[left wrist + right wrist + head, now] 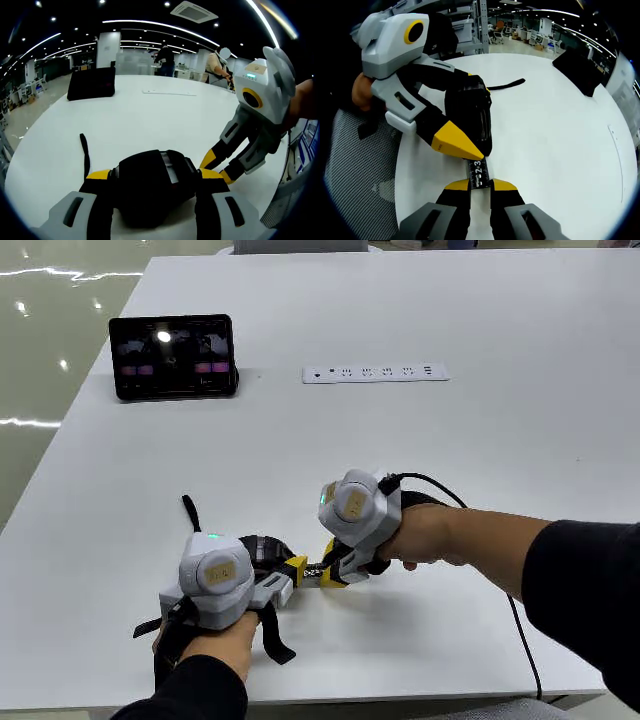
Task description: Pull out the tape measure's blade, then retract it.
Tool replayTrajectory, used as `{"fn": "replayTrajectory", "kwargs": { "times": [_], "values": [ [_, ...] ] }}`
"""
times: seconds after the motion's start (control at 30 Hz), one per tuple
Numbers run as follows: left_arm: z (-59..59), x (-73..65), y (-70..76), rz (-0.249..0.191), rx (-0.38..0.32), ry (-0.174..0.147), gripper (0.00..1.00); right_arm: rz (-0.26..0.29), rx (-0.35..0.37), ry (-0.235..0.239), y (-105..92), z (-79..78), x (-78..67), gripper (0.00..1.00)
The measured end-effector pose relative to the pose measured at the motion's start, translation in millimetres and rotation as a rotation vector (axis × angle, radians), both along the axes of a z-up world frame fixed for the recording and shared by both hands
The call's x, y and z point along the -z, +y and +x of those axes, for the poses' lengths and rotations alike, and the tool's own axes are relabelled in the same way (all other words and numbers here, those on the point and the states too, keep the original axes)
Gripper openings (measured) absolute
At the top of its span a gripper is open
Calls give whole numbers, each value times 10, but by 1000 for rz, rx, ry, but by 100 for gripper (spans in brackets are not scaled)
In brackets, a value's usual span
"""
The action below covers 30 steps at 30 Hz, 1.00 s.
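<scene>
The black tape measure (264, 550) lies on the white table (450, 420) near the front edge. My left gripper (281, 566) is shut on its case; in the left gripper view the case (150, 185) sits between the yellow-tipped jaws of that gripper (152, 175). A short length of blade (478, 172), with black numbers, sticks out of the case (470, 117). My right gripper (480, 186) is shut on the blade's end. In the head view the right gripper (330, 576) stands just right of the case, holding the blade (312, 570).
A dark tablet (172, 355) stands at the back left and a white power strip (375, 372) lies at the back centre. The tape measure's black strap (190, 512) trails leftward. A black cable (450, 495) runs from the right gripper off the table's front edge.
</scene>
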<state>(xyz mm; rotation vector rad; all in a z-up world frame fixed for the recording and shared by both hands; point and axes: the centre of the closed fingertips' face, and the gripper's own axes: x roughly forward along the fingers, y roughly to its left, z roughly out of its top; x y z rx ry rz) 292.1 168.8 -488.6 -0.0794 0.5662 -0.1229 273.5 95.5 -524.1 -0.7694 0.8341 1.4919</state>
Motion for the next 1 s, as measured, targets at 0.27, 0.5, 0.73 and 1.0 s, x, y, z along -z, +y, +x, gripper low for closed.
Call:
{"fn": "replayTrajectory", "kwargs": {
  "times": [0.27,0.5,0.73,1.0],
  "values": [
    [-5,-2,2,-3,-1,0,61,12,3,10,66,-28,1,11],
    [-7,-2,2,-4,0,0,61,26,4,11,133,-37,-1,11],
    [-11,-4,4,-5,0,-1,61,36,6,12,192,-45,-9,11],
    [-14,-3,3,-5,1,-2,62,43,7,17,221,-51,-10,11]
  ]
}}
